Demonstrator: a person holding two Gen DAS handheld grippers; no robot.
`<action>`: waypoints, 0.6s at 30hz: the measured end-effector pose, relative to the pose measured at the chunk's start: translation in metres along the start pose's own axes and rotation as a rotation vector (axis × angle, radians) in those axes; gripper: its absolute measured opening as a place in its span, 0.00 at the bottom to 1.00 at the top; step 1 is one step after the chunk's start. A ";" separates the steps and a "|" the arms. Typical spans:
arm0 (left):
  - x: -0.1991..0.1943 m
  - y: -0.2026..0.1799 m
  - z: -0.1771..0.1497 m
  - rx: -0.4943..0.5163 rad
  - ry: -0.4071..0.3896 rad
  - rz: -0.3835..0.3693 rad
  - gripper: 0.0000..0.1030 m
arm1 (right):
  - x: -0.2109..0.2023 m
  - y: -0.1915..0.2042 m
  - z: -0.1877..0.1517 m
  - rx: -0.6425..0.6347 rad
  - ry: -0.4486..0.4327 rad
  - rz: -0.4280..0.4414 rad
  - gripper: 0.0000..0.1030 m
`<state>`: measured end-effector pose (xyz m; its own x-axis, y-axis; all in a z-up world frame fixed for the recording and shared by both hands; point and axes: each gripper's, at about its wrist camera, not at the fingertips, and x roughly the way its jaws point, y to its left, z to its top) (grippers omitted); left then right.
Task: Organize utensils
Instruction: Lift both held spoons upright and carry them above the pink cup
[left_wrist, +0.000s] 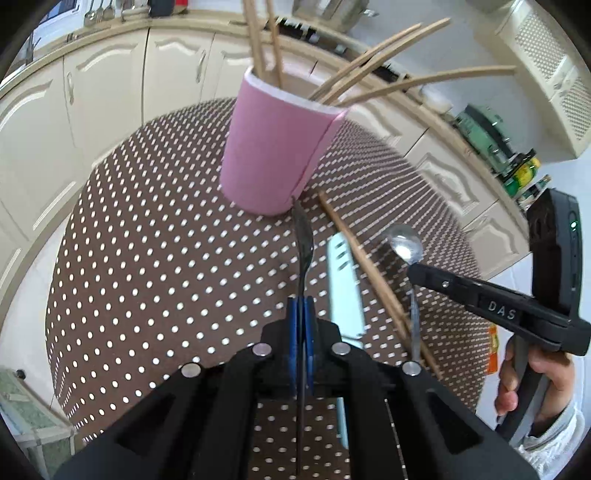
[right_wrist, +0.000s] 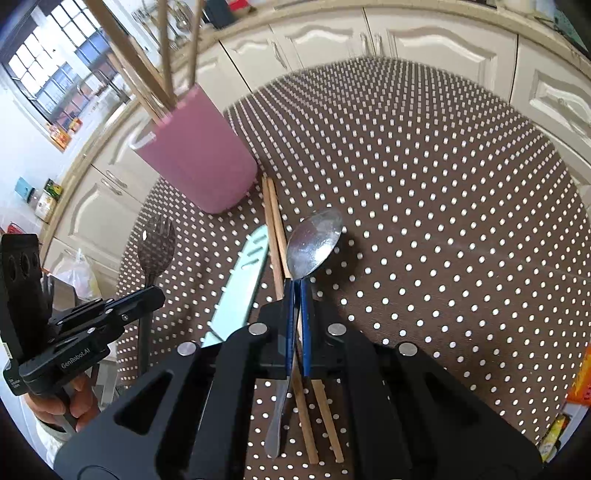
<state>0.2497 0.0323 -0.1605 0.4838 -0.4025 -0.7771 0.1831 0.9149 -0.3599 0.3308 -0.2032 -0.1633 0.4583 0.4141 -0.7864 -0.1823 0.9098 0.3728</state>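
Gripping a fork (left_wrist: 303, 236) by its handle, my left hand-held gripper (left_wrist: 302, 306) is clamped tight — the tines point at the base of the pink cup (left_wrist: 280, 147), which holds chopsticks (left_wrist: 373, 74). Right of the fork, a pale blue knife (left_wrist: 343, 280) and two loose chopsticks (left_wrist: 369, 273) lie on the dotted tabletop (left_wrist: 166, 258). My right hand-held gripper (right_wrist: 297, 291) pinches a spoon (right_wrist: 314, 245) — bowl forward.

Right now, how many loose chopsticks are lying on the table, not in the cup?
2: the chopsticks lie side by side between the knife and the spoon, running under the right gripper.
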 end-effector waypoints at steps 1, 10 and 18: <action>-0.004 -0.001 0.001 0.005 -0.017 -0.008 0.04 | -0.006 -0.003 -0.001 -0.001 -0.019 0.007 0.04; -0.055 -0.021 -0.002 0.112 -0.274 -0.113 0.04 | -0.080 -0.002 0.000 -0.067 -0.288 0.030 0.02; -0.088 -0.033 0.011 0.147 -0.495 -0.130 0.04 | -0.124 0.036 0.001 -0.154 -0.448 0.023 0.02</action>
<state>0.2103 0.0381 -0.0742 0.7883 -0.4826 -0.3815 0.3697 0.8673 -0.3332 0.2679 -0.2222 -0.0517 0.7765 0.4124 -0.4764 -0.3082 0.9081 0.2836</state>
